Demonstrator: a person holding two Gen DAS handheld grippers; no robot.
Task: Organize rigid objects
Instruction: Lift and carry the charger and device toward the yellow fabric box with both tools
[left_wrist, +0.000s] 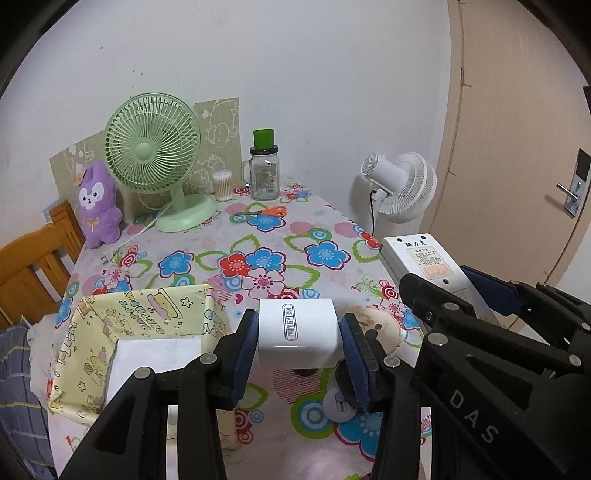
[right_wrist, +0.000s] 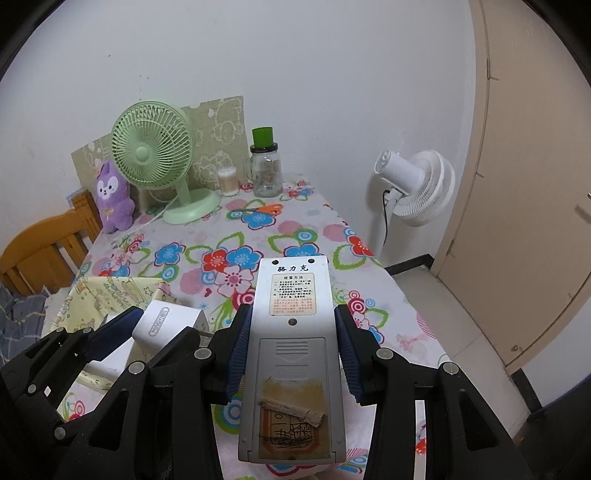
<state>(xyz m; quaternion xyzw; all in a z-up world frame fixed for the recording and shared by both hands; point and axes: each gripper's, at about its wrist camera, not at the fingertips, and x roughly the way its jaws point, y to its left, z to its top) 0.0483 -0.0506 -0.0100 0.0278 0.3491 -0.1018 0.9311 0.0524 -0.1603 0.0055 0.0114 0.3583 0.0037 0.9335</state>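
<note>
Both grippers are clenched on loads above the flowered table (left_wrist: 325, 221): my left gripper (left_wrist: 297, 341) squeezes a white charger (left_wrist: 295, 332) between its blue pads, my right gripper (right_wrist: 291, 343) clamps a grey remote (right_wrist: 291, 332) showing its back label. Only my left view shows a small round white thing (left_wrist: 340, 406) on the cloth under the charger. Beside it sits a yellow patterned box (left_wrist: 140, 317) holding a white box (left_wrist: 151, 362).
</note>
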